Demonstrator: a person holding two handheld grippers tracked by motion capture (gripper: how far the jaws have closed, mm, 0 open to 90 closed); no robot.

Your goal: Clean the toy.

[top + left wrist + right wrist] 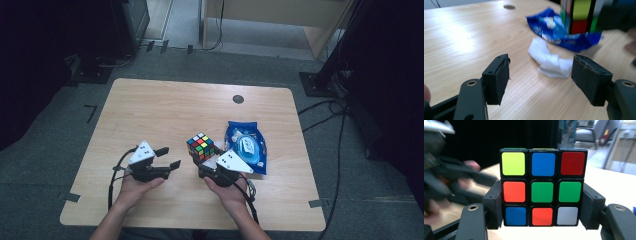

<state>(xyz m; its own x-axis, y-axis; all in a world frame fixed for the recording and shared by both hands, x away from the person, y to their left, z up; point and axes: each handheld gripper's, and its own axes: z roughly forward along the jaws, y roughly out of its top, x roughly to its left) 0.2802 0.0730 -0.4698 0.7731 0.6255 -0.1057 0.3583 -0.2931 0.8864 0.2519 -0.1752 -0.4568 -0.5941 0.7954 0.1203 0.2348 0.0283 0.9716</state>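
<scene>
- Jaws of the right hand-held gripper (pixel 541 220) clamp a Rubik's cube (pixel 543 187) by its lower two layers, one pad on each side face; the cube sits upright and is lifted off the desk (pixel 165 107), its top layer free above the pads.
- Seen from the high view, that cube (pixel 201 146) hangs over the middle of the desk, just left of a blue wet-wipe pack (pixel 246 146).
- Left hand-held gripper (pixel 167 157) stands apart to the cube's left with its jaws spread and nothing between them; its pads (pixel 499 80) hover above bare wood.
- Beyond those pads lie a crumpled white tissue (pixel 549 61) and the blue pack (pixel 559 32), with the cube (pixel 580 16) raised at the far right of that view.
- Step in hand, as I judge it: holding the cube steady for a twist, with the free gripper about to take a layer.
- Next move calls for bringing the left gripper across to the unclamped top layer, closing squarely on two opposite faces, and turning without pulling the cube out of the right grip.
</scene>
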